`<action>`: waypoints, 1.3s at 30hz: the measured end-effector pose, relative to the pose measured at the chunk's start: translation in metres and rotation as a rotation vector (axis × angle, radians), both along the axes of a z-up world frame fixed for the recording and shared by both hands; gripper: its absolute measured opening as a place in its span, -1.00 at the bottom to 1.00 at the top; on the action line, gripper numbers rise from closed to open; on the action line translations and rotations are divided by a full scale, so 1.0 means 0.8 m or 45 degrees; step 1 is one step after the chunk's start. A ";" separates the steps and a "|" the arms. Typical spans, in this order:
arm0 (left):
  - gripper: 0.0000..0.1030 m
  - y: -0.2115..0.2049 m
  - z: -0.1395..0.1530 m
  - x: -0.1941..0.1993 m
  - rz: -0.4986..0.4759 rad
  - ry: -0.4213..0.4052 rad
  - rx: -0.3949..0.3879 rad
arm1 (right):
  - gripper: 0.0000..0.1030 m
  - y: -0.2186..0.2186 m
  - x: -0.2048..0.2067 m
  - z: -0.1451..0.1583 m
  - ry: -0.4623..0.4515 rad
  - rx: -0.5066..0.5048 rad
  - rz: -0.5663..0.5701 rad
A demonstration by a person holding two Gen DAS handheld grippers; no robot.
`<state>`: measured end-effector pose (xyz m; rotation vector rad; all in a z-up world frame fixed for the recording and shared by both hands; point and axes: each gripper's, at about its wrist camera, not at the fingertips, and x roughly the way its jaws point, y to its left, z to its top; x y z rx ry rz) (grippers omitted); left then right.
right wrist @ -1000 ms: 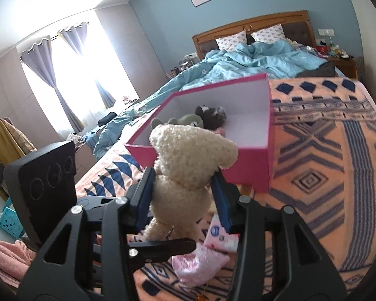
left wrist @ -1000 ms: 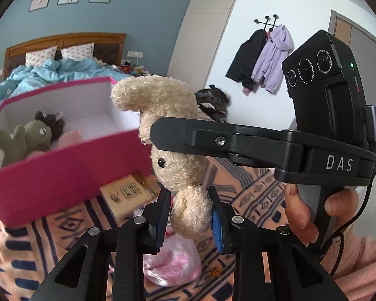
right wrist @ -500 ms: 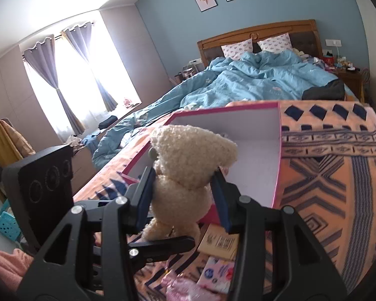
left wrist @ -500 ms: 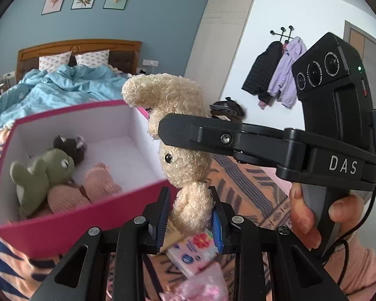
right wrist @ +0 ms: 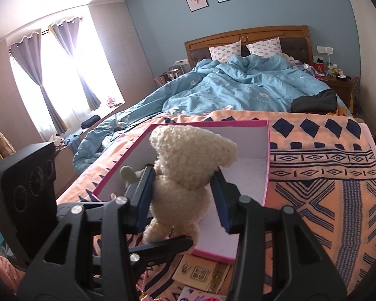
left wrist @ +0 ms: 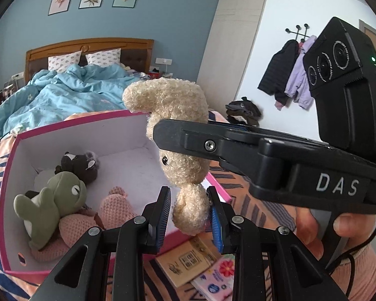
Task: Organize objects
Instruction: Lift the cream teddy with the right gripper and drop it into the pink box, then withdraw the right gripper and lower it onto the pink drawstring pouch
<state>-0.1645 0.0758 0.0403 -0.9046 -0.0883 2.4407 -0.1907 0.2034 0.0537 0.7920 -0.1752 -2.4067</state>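
Observation:
A cream curly plush toy (left wrist: 178, 115) hangs between both grippers over the near right corner of a pink box (left wrist: 100, 135) with white inner walls. My left gripper (left wrist: 189, 210) is shut on the plush's lower limb. In the right wrist view my right gripper (right wrist: 183, 183) is shut on the body of the plush toy (right wrist: 188, 155), in front of the pink box (right wrist: 267, 165). One of the right gripper's fingers (left wrist: 213, 145) crosses the plush's head sideways. A green plush (left wrist: 52, 200), a dark brown plush (left wrist: 80, 165) and a pink knitted toy (left wrist: 87, 223) lie inside the box.
The box stands on an orange patterned blanket (right wrist: 325, 175) at the foot of a bed with a blue duvet (right wrist: 238, 87). A brown booklet (left wrist: 188, 260) and a flowered packet (left wrist: 215, 278) lie on the blanket below the grippers. A hand (left wrist: 313, 228) holds the right gripper's handle.
Both grippers have carried the plush up and forward toward the pink box. The box has come closer and lower in both views, and its inside now shows.

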 end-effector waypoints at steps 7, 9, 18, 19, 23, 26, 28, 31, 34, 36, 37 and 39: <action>-0.43 0.001 -0.017 -0.031 0.030 -0.081 0.011 | -0.08 0.000 -0.026 -0.015 -0.035 0.040 -0.046; -0.43 0.003 -0.023 -0.037 0.033 -0.105 0.016 | -0.08 -0.002 -0.033 -0.021 -0.047 0.067 -0.059; -0.43 0.007 -0.044 -0.054 0.063 -0.165 -0.006 | -0.08 -0.004 -0.055 -0.052 -0.127 0.139 -0.098; -0.43 0.008 -0.046 -0.055 0.068 -0.166 -0.016 | -0.07 -0.005 -0.057 -0.055 -0.134 0.151 -0.104; -0.43 0.009 -0.051 -0.059 0.070 -0.190 -0.028 | -0.05 -0.009 -0.062 -0.063 -0.155 0.202 -0.118; -0.43 0.009 -0.053 -0.060 0.079 -0.200 -0.034 | -0.01 -0.013 -0.064 -0.067 -0.154 0.258 -0.145; -0.43 0.007 -0.055 -0.060 0.085 -0.202 -0.039 | 0.00 -0.015 -0.065 -0.069 -0.163 0.282 -0.158; -0.40 0.005 -0.056 -0.061 0.081 -0.208 -0.043 | 0.00 -0.012 -0.067 -0.070 -0.168 0.283 -0.174; -0.26 0.002 -0.055 -0.059 0.094 -0.199 -0.048 | 0.01 -0.007 -0.066 -0.067 -0.159 0.268 -0.190; -0.05 -0.001 -0.051 -0.051 0.091 -0.161 -0.038 | 0.01 -0.004 -0.060 -0.064 -0.148 0.246 -0.195; 0.14 -0.005 -0.047 -0.045 0.100 -0.129 -0.035 | 0.01 -0.001 -0.055 -0.062 -0.139 0.235 -0.189; 0.42 -0.010 -0.041 -0.033 0.105 -0.077 -0.026 | 0.06 0.003 -0.045 -0.058 -0.124 0.211 -0.182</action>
